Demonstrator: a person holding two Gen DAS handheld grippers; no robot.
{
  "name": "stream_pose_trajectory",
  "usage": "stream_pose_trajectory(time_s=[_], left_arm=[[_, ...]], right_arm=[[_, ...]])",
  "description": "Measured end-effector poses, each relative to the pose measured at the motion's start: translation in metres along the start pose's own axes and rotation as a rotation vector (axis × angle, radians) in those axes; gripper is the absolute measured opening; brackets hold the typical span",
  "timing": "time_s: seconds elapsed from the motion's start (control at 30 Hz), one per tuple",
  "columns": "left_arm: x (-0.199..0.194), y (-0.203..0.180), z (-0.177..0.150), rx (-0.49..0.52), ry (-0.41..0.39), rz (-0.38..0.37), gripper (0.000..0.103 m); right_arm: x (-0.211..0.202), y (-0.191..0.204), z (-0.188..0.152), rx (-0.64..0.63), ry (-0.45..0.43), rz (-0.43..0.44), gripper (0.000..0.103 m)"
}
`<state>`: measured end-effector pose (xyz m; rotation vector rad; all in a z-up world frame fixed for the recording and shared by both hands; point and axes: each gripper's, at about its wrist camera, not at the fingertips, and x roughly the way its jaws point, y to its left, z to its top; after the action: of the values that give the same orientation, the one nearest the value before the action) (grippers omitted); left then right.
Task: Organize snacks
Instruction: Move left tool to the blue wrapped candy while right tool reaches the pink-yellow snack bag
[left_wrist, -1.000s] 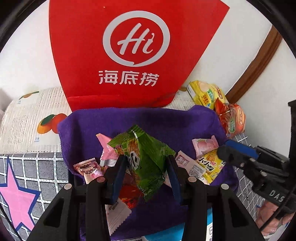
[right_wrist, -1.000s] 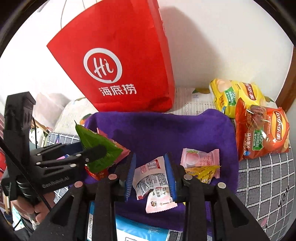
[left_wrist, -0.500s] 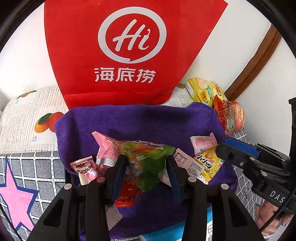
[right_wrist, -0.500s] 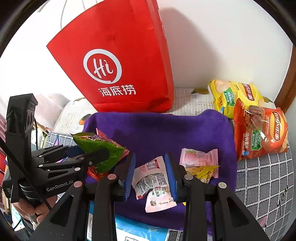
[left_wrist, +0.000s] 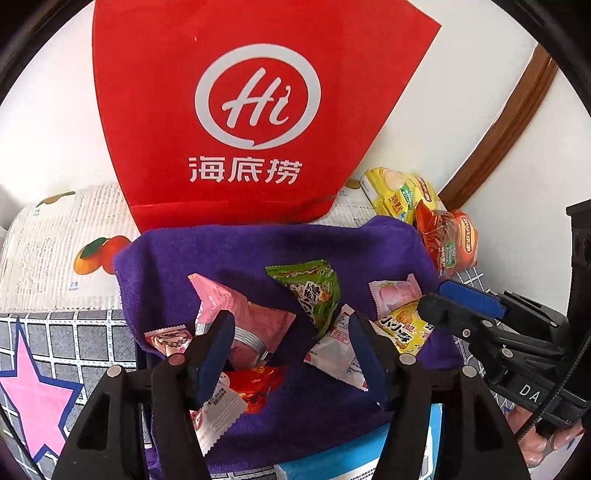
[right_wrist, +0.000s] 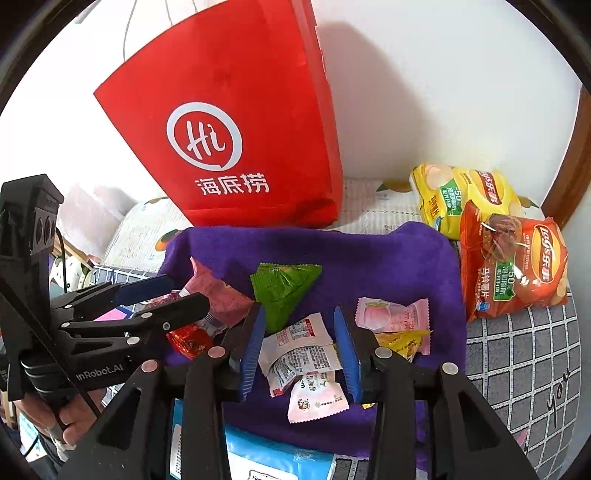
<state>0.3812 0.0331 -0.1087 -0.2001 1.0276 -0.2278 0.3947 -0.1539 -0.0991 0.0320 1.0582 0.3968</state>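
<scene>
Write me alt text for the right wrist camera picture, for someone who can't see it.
The open right tongs hover over white snack packets on a purple towel, beside a green packet and a pink peach packet. A red paper bag stands behind, two chip bags lie to the right, and the open left tongs reach in.

Purple towel (right_wrist: 369, 258): fuzzy matt cloth. Red bag (left_wrist: 240, 110): matt, probably paper. Green packet (right_wrist: 282, 291) and chip bags (right_wrist: 513, 266): glossy crinkled plastic film. Left gripper (left_wrist: 291, 354): matt black plastic, blue pads (left_wrist: 210, 362).
</scene>
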Motion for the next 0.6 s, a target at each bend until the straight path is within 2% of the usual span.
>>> stream_pose_trajectory(time_s=[0.13, 0.37, 0.47, 0.6], left_arm=[[-0.012, -0.003, 0.0, 0.005, -0.025, -0.007, 0.062], [-0.045, -0.016, -0.002, 0.035, -0.105, -0.015, 0.062], [-0.059, -0.023, -0.005, 0.048, -0.138, -0.02, 0.062], [-0.073, -0.034, -0.009, 0.072, -0.158, 0.004, 0.062]], right_arm=[[-0.01, 0.005, 0.0, 0.001, -0.034, -0.024, 0.044], [-0.041, 0.019, -0.005, -0.012, -0.119, -0.068, 0.044], [-0.058, 0.019, -0.016, 0.024, -0.152, -0.049, 0.045], [-0.078, 0.017, -0.043, 0.038, -0.172, -0.081, 0.045]])
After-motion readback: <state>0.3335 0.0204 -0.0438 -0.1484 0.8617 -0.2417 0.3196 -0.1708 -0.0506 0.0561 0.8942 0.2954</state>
